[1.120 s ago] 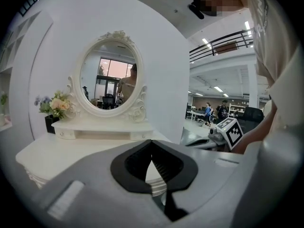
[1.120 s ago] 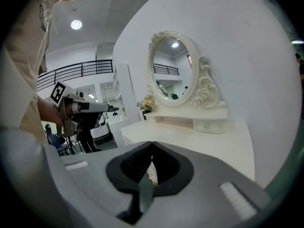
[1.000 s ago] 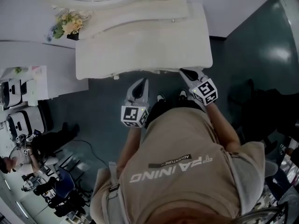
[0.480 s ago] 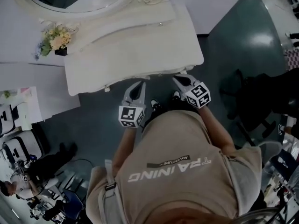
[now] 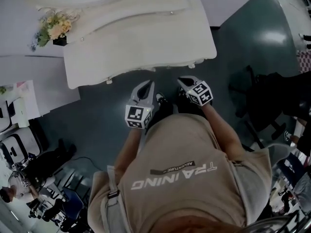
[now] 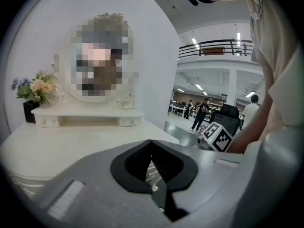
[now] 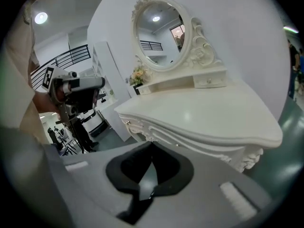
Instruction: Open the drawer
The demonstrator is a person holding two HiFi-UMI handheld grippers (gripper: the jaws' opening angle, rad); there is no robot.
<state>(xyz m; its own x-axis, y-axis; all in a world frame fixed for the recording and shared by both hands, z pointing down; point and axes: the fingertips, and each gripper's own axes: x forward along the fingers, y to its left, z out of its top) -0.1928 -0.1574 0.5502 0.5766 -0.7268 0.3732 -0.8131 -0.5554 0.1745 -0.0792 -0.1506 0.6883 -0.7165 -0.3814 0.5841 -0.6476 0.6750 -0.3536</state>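
Observation:
The white dressing table (image 5: 141, 38) fills the top of the head view. Its carved front apron (image 7: 171, 134), where the drawer front sits, faces me in the right gripper view, with a small knob (image 7: 126, 122) near its left end. My left gripper (image 5: 147, 84) hangs just before the table's front edge, shut and empty; in its own view the left gripper (image 6: 152, 141) sits about level with the tabletop (image 6: 71, 146). My right gripper (image 5: 182, 80) is beside it, also shut and empty. Seen from its own camera, the right gripper (image 7: 152, 144) points at the apron from a short distance.
An oval mirror (image 7: 159, 32) stands on a raised shelf with small knobbed drawers (image 7: 208, 80). A flower vase (image 5: 54, 30) sits at the table's left. A white cabinet (image 5: 34, 76) adjoins on the left. A dark chair (image 5: 272, 101) stands to the right, and people are in the hall behind.
Both grippers have sunk and drawn slightly back from the table's front edge, the right one more. Its tip, earlier at the edge, now shows over the floor.

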